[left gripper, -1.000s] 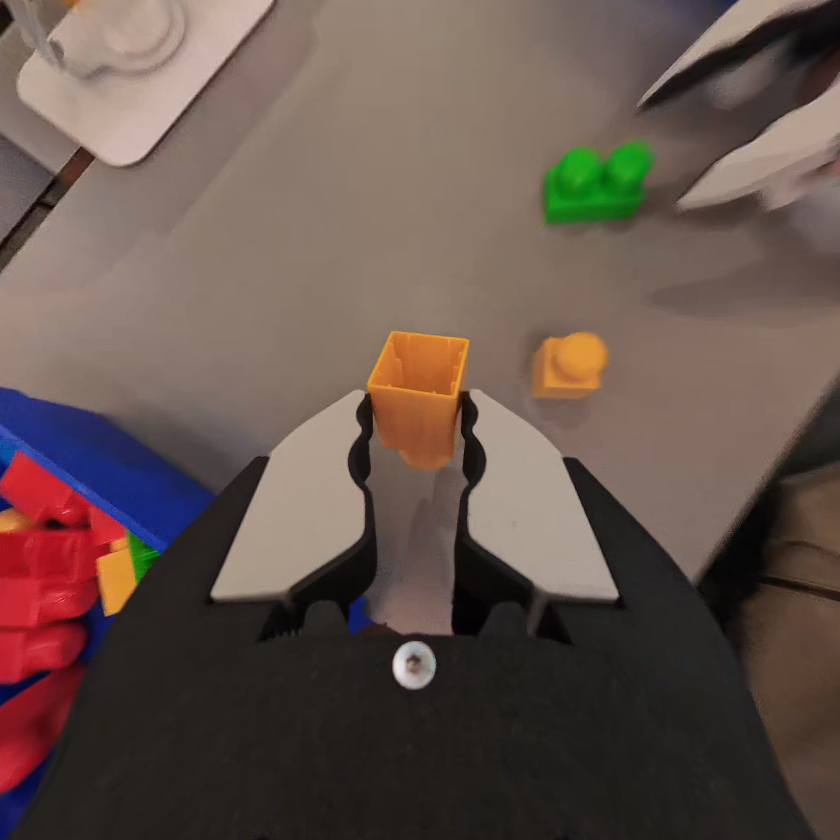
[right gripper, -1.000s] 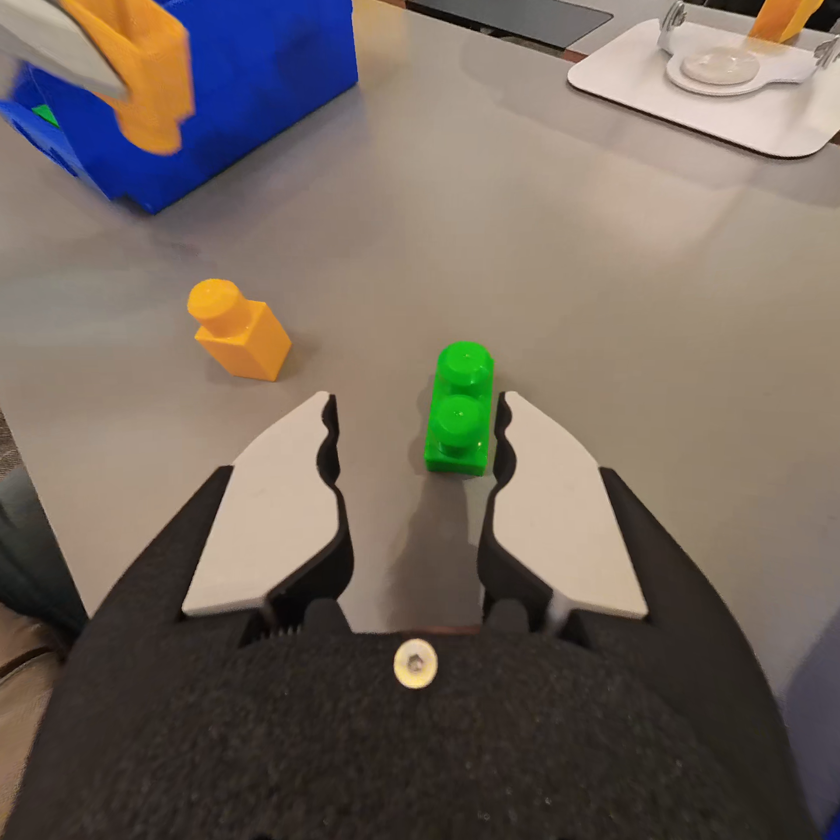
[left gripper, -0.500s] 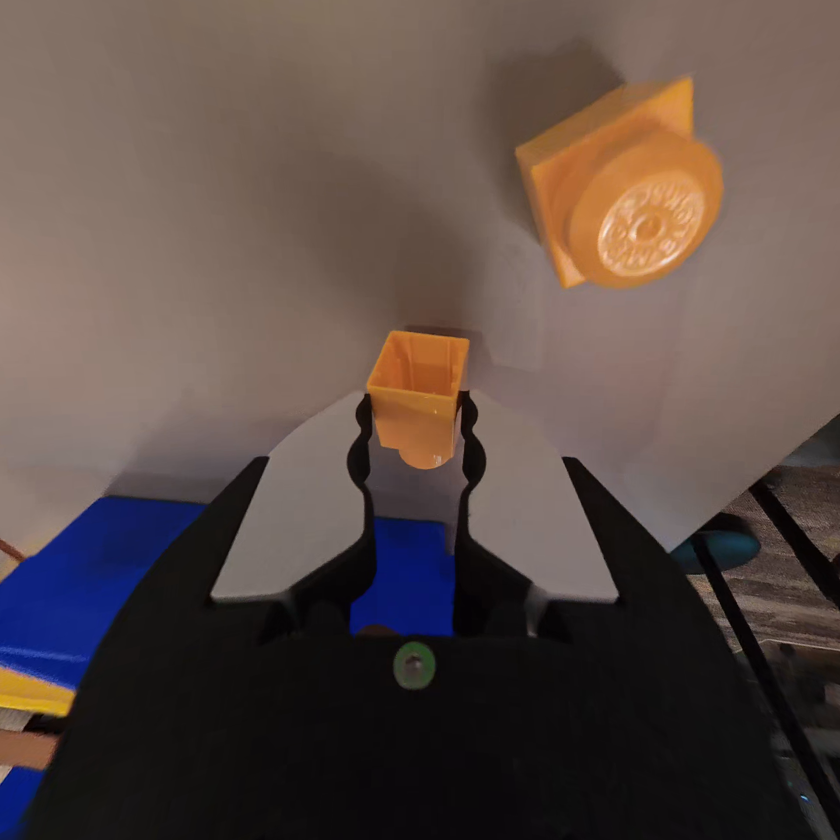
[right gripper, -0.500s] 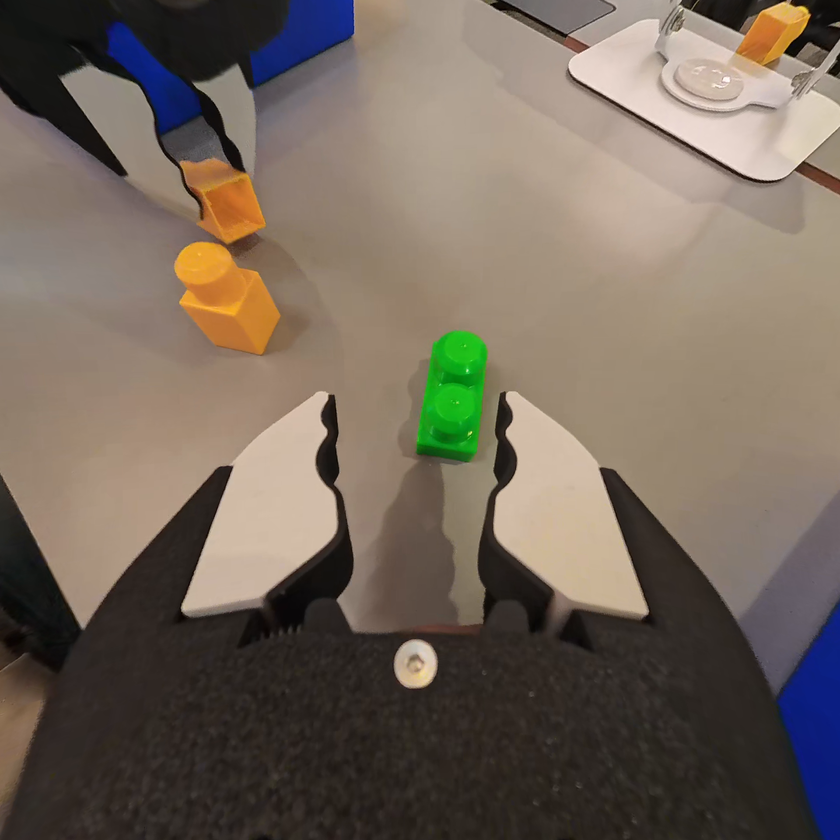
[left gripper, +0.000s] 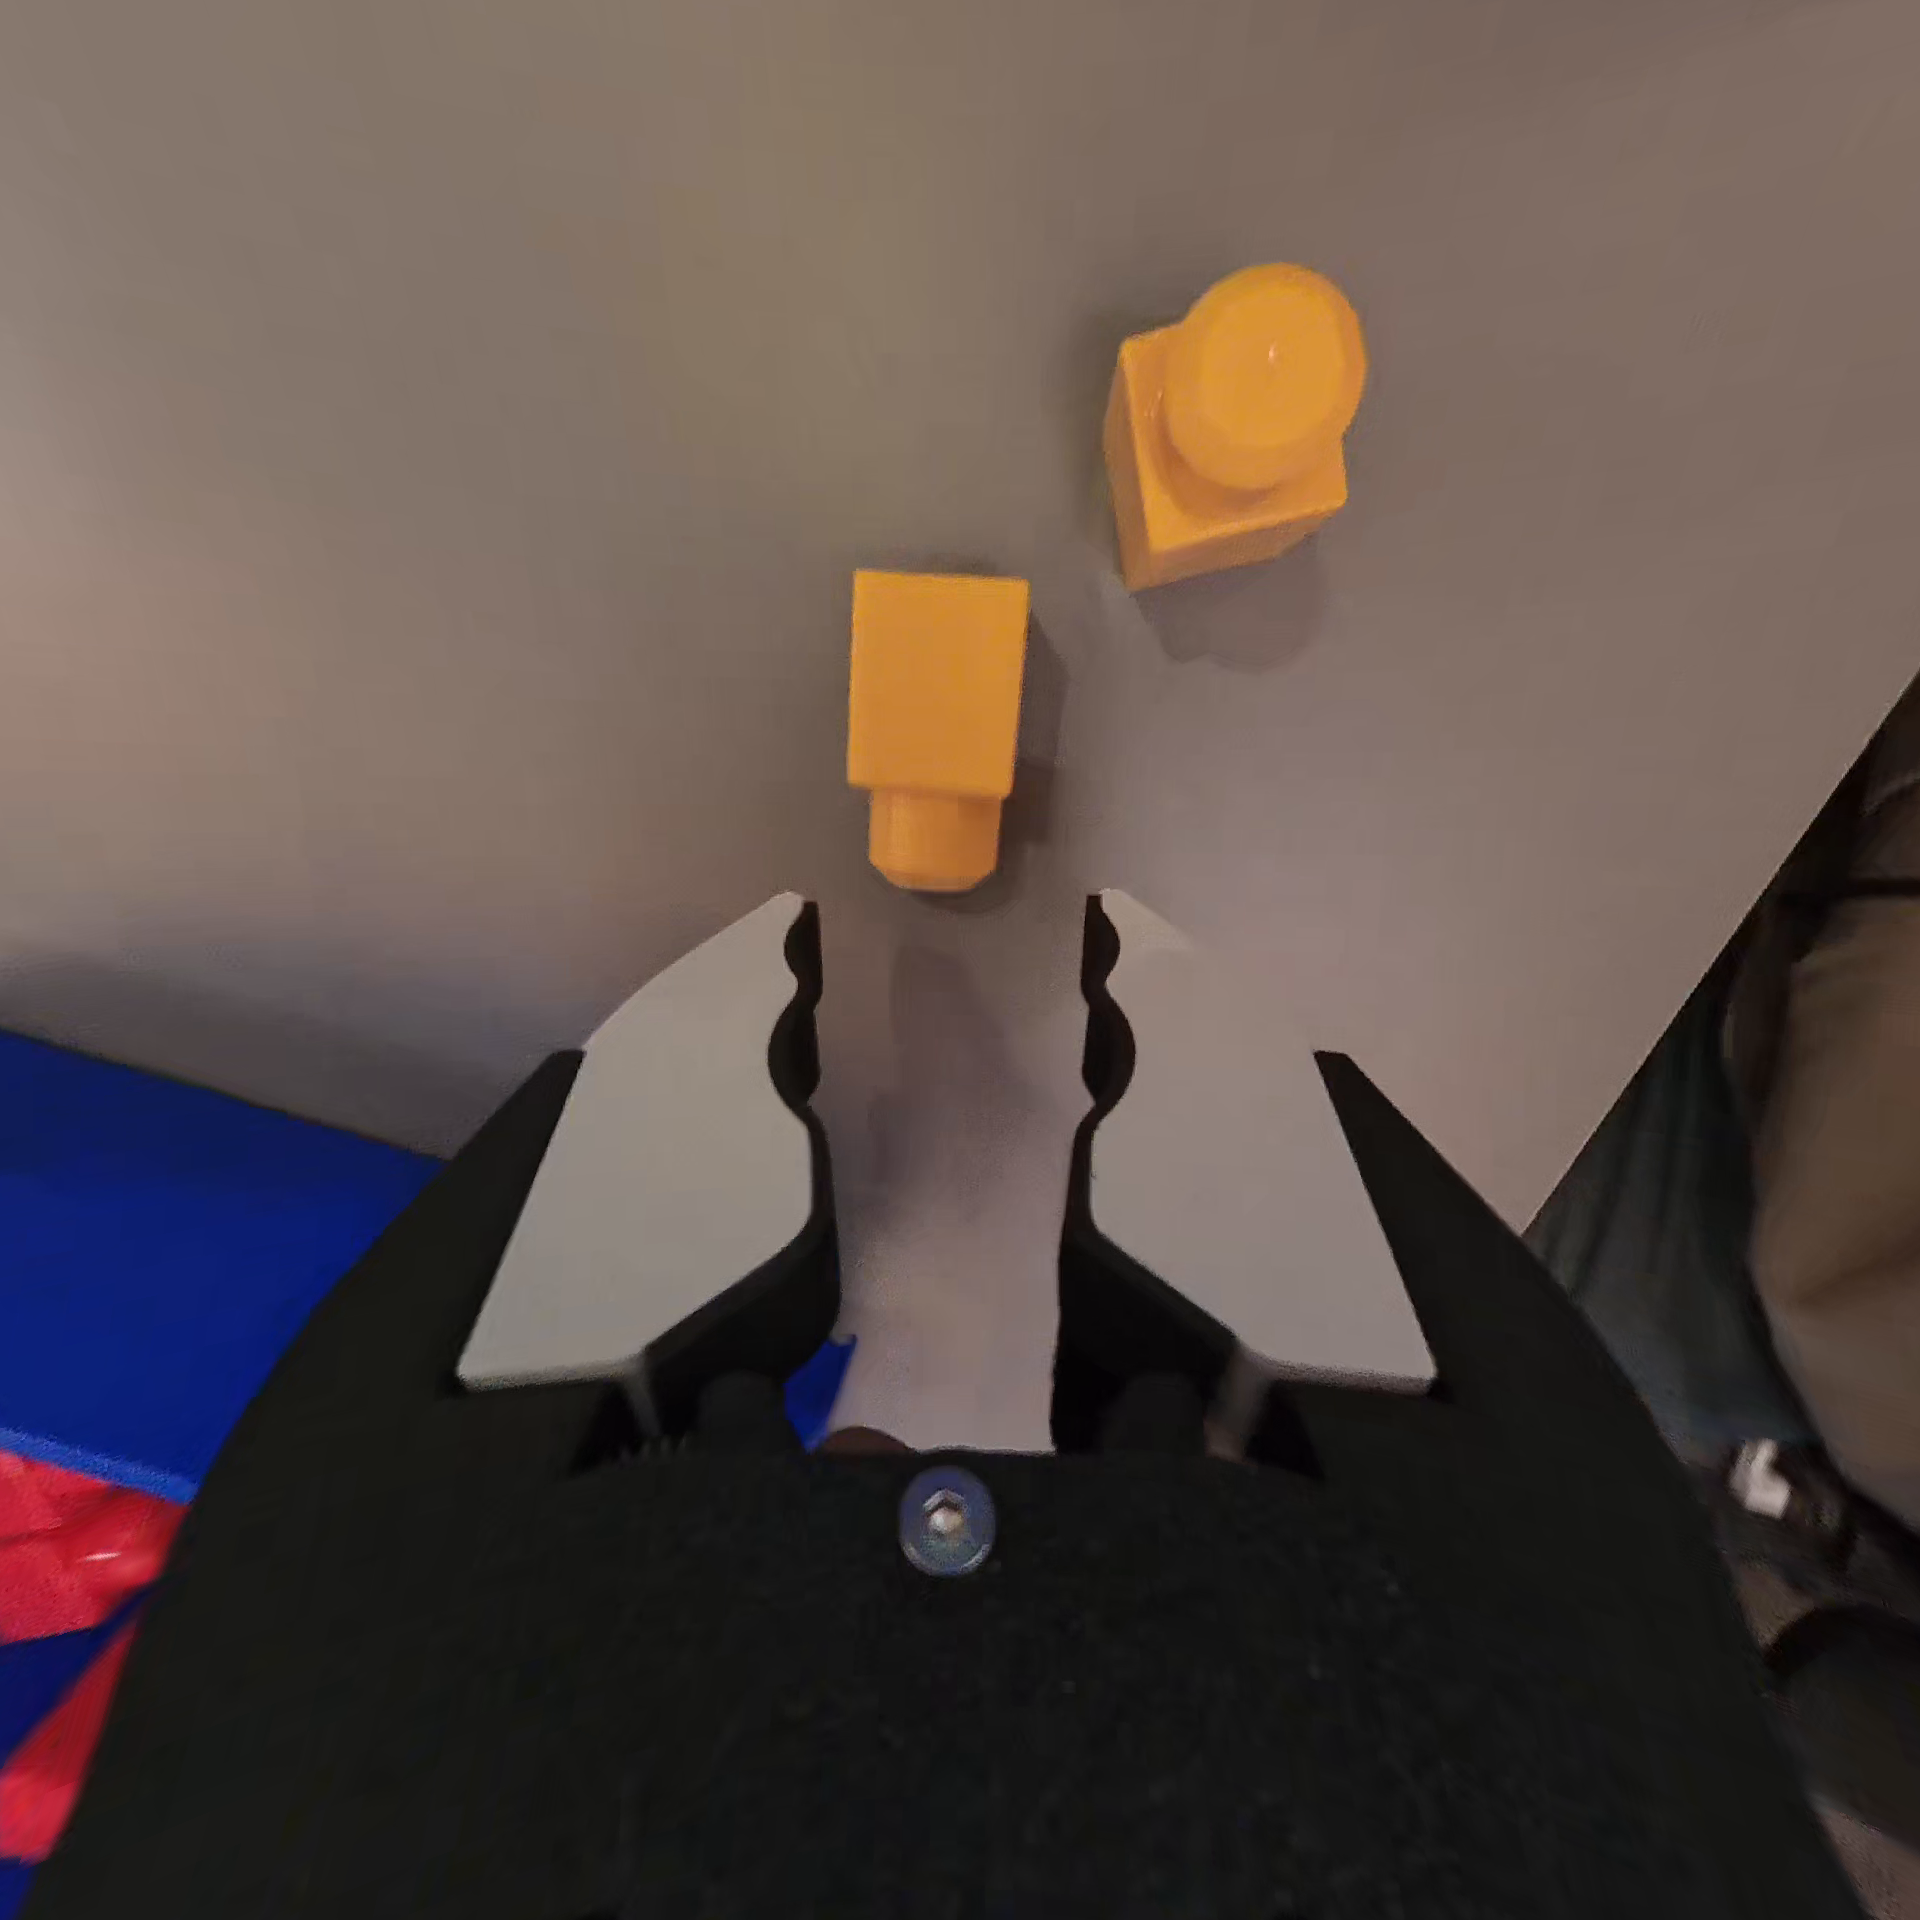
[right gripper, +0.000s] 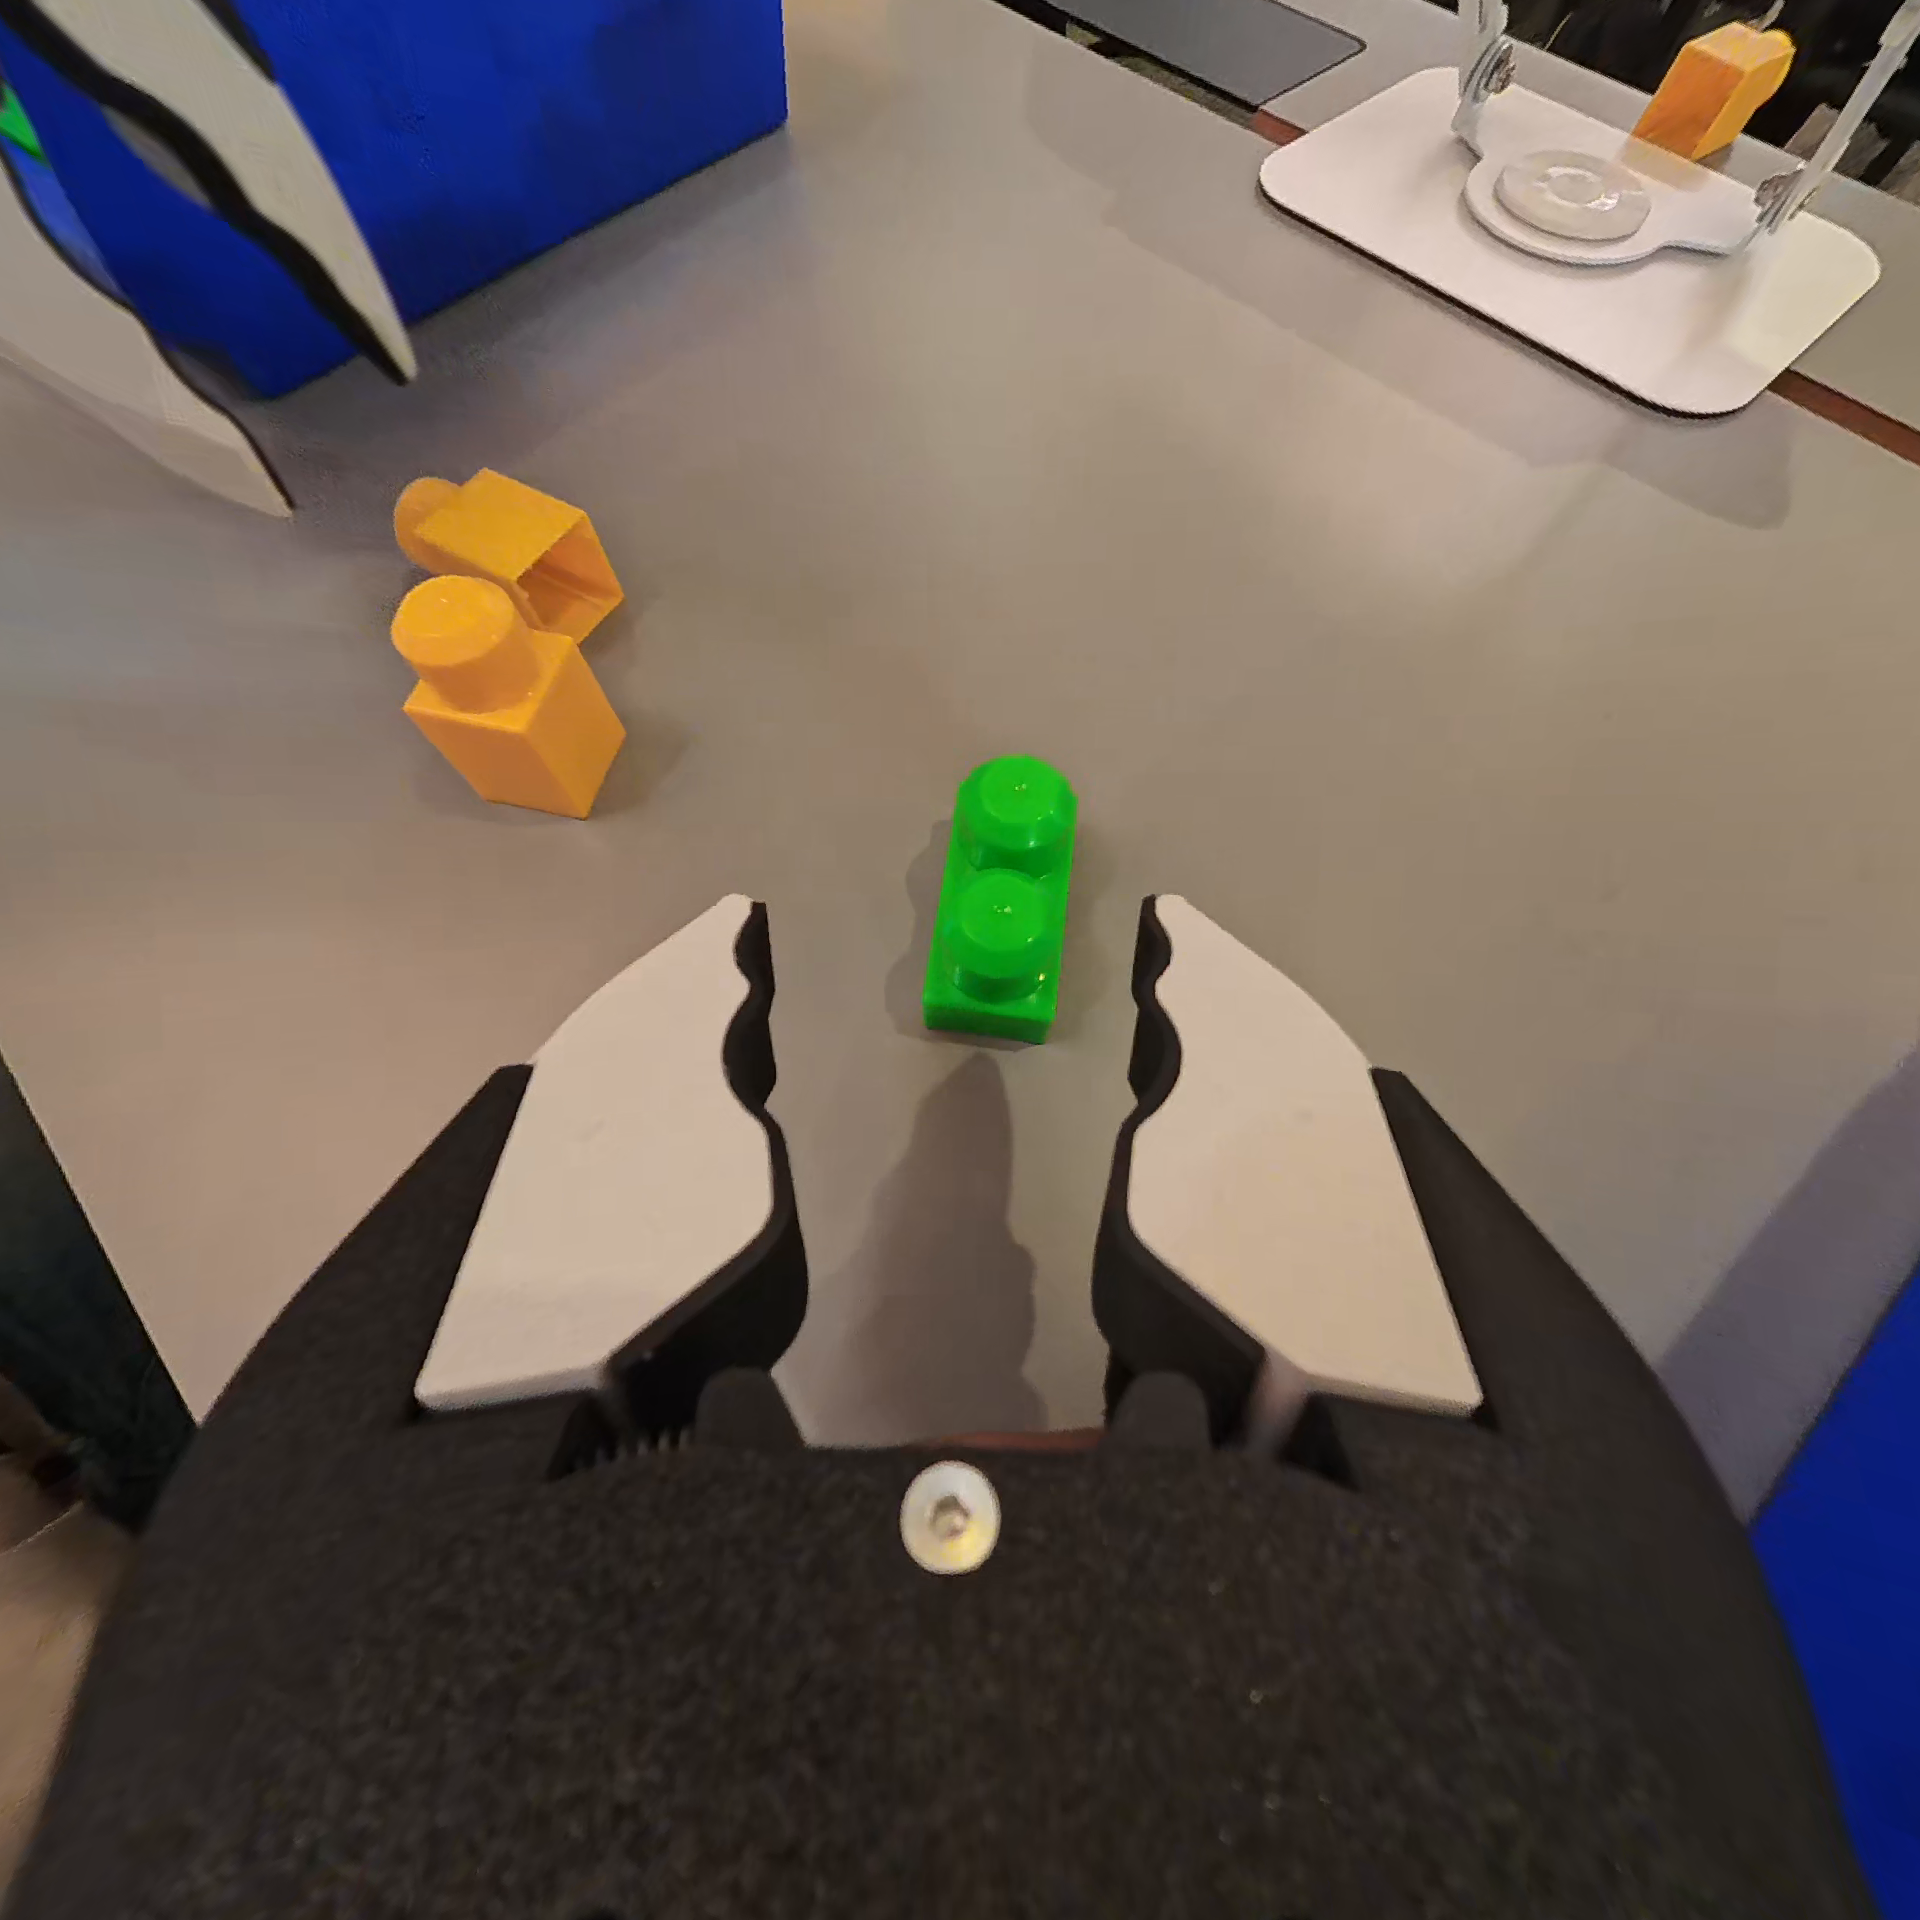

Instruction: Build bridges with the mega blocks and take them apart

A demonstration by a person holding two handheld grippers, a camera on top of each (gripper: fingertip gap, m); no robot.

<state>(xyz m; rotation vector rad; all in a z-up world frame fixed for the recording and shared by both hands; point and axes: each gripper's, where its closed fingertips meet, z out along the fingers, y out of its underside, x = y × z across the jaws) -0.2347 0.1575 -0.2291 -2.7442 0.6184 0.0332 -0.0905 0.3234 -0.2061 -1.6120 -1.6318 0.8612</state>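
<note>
An orange one-stud block (left gripper: 935, 717) lies on its side on the grey table, its stud pointing at my left gripper (left gripper: 945, 909), which is open and empty just behind it. A second orange one-stud block (left gripper: 1231, 426) stands upright to its right. Both show in the right wrist view, the lying one (right gripper: 520, 551) behind the upright one (right gripper: 509, 707). A green two-stud block (right gripper: 1003, 904) lies just ahead of my right gripper (right gripper: 951, 914), which is open and empty. The left gripper's fingers (right gripper: 312, 208) show at the top left there.
A blue bin (right gripper: 540, 135) stands at the back left; it holds red blocks (left gripper: 62, 1558). A white pad (right gripper: 1558, 260) with a clear stand and an orange block (right gripper: 1704, 94) sits at the back right. The table's edge (left gripper: 1714, 935) runs along the right of the left wrist view.
My left gripper has opened and let go of the orange block, which now lies on its side on the table beside the upright one. The gripper has drawn back. My right gripper has stayed put.
</note>
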